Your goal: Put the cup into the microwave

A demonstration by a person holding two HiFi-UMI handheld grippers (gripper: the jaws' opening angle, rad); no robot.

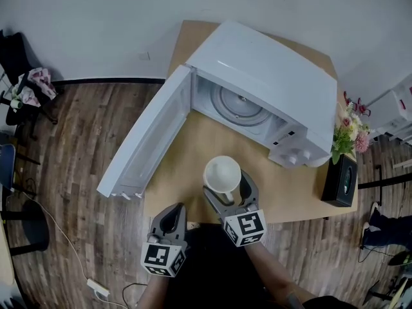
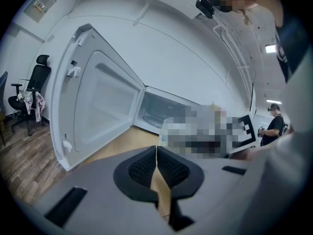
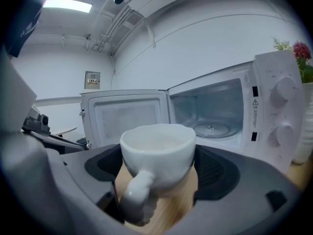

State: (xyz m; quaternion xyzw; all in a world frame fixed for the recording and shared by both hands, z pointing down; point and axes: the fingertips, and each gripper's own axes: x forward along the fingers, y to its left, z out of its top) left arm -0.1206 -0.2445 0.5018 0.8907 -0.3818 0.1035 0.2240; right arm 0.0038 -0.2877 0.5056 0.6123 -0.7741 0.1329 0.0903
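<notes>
A white cup [image 1: 222, 174] [image 3: 157, 154] sits between the jaws of my right gripper [image 1: 226, 185] [image 3: 159, 168], which is shut on its body; the handle points back toward the camera. The cup is held above the wooden table [image 1: 193, 153], in front of the white microwave [image 1: 270, 76] [image 3: 274, 111]. The microwave door [image 1: 151, 137] [image 2: 98, 111] [image 3: 124, 119] stands wide open to the left, and the glass turntable [image 1: 241, 105] [image 3: 211, 129] shows inside. My left gripper [image 1: 172, 223] [image 2: 156, 168] is shut with nothing in it, at the table's front edge.
A black box [image 1: 340, 180] with a bunch of flowers [image 1: 351, 131] stands at the table's right end beside the microwave. Wood floor lies around the table, with a chair [image 1: 19, 89] at the far left and a cable with a socket strip [image 1: 98, 288] on the floor.
</notes>
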